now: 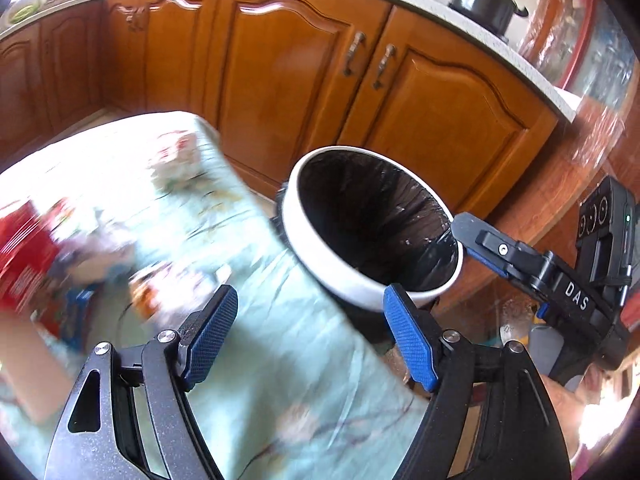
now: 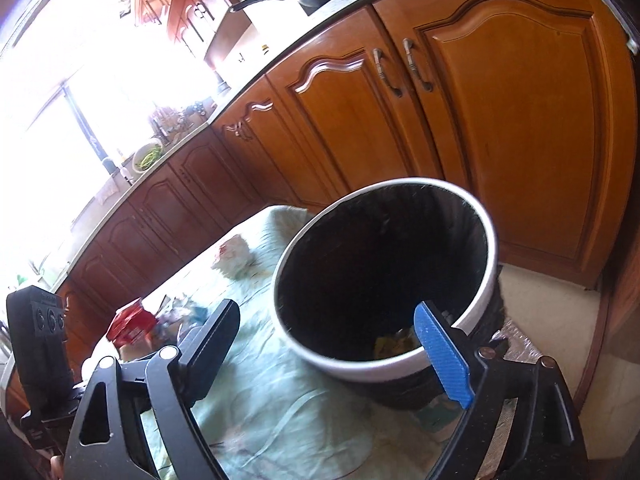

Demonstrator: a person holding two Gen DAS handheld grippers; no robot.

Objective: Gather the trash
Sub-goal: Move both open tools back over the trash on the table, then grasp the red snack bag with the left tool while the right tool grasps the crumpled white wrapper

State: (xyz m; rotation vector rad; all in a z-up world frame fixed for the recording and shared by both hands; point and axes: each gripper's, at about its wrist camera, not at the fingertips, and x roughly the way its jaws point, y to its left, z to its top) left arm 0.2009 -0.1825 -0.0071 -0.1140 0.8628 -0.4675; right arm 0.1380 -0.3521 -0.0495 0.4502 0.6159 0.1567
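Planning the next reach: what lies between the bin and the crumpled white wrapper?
Only bare green tablecloth, seen in the right wrist view between bin and wrapper.

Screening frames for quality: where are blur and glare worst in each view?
Left wrist: motion blur smears the trash on the cloth at left, while the bin stays fairly sharp. Right wrist: the window is blown out white; the bin's inside is nearly black.

Showing on the left gripper (image 1: 310, 336): black angular linkage arms, silver round pivot screws, blue cross-hatched pads (image 1: 212, 336) lining both fingers. Matching on the right gripper (image 2: 332, 356): same black frame, silver screws, one blue textured pad facing the lens. Reading "DAS" in white along its black body, a green light glowing behind.
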